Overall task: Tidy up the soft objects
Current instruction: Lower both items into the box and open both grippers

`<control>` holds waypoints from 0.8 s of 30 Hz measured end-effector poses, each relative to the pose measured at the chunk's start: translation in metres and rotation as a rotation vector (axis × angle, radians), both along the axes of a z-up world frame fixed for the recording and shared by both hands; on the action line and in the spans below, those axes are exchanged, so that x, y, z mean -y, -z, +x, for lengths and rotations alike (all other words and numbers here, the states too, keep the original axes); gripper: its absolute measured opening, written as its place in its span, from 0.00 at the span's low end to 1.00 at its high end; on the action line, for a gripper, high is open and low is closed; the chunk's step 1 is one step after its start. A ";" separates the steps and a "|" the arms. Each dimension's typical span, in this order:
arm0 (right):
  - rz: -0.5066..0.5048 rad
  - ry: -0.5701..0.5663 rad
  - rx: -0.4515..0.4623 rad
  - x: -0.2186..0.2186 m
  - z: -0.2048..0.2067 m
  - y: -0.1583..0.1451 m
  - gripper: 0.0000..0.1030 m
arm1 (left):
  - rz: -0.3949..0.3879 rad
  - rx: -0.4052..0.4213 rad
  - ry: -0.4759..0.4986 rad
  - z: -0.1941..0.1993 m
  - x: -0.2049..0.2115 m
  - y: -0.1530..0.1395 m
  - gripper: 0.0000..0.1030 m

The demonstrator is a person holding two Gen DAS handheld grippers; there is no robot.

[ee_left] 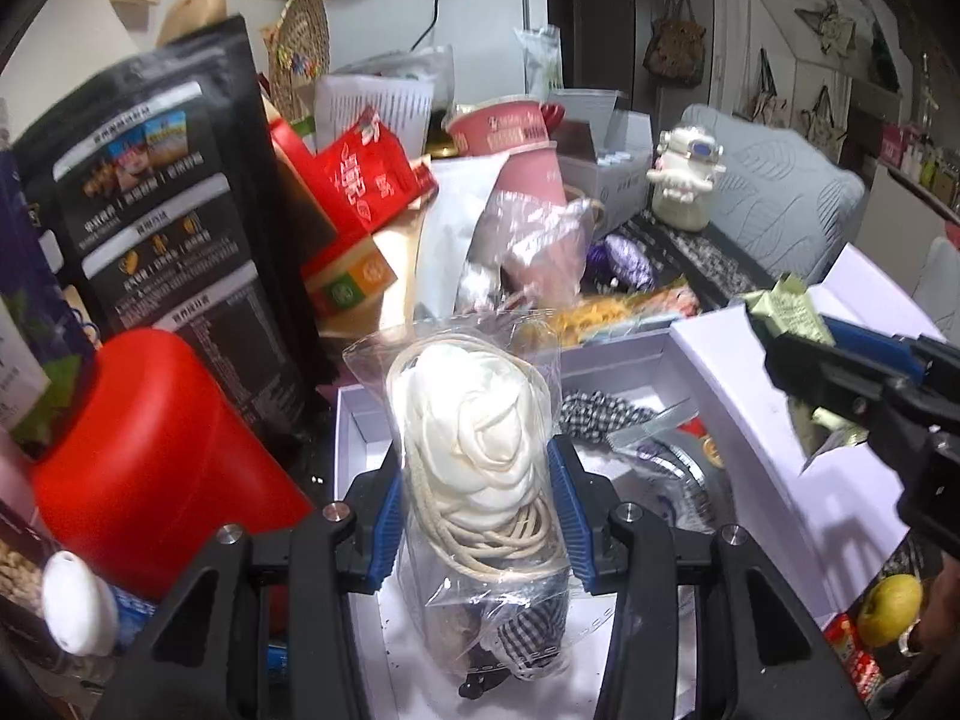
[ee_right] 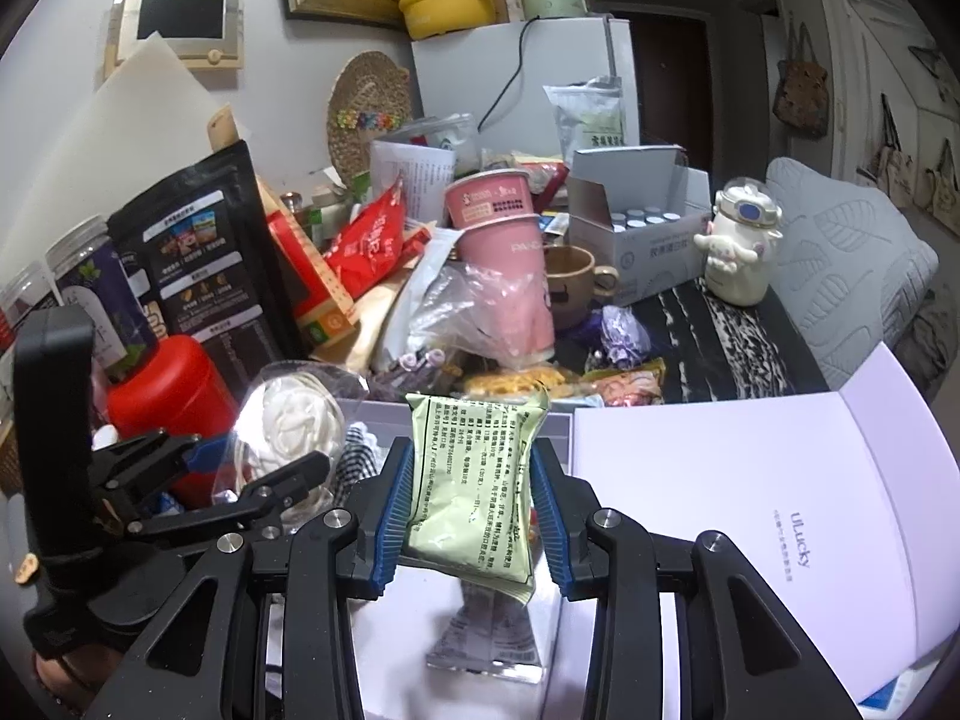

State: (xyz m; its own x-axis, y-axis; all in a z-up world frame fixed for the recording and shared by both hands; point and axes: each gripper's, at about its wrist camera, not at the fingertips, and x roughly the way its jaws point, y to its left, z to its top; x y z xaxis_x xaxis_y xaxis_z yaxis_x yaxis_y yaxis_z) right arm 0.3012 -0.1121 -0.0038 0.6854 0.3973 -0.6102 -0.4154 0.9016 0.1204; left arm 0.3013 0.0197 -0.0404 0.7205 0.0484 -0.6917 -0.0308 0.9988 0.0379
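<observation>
Left claw (ee_left: 477,516) grips my clear bag of cream fabric (ee_left: 474,450) mid-body | soft, slippery | right claw (ee_right: 471,519) pinches pale-green foil sachet (ee_right: 474,480) | white box (ee_left: 714,396) near.

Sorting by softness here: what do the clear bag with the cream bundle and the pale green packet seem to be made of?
Clear bag with the cream bundle: thin glossy plastic film, judging by its glare and wrinkles; inside, what looks like cream fabric and coiled cotton-like cord. Pale green packet: matte printed pouch, plastic or paper laminate, slightly puffed, with a crimped top edge.
</observation>
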 end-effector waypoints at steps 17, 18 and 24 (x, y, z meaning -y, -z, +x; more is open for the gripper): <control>-0.072 -0.031 -0.064 -0.024 0.009 0.032 0.37 | 0.038 -0.032 -0.009 0.006 0.002 0.015 0.45; -0.077 -0.031 -0.068 -0.025 0.009 0.035 0.37 | 0.038 -0.033 -0.010 0.006 0.002 0.015 0.45; -0.092 -0.022 -0.108 -0.027 0.016 0.047 0.37 | 0.041 -0.037 -0.018 0.008 0.001 0.016 0.48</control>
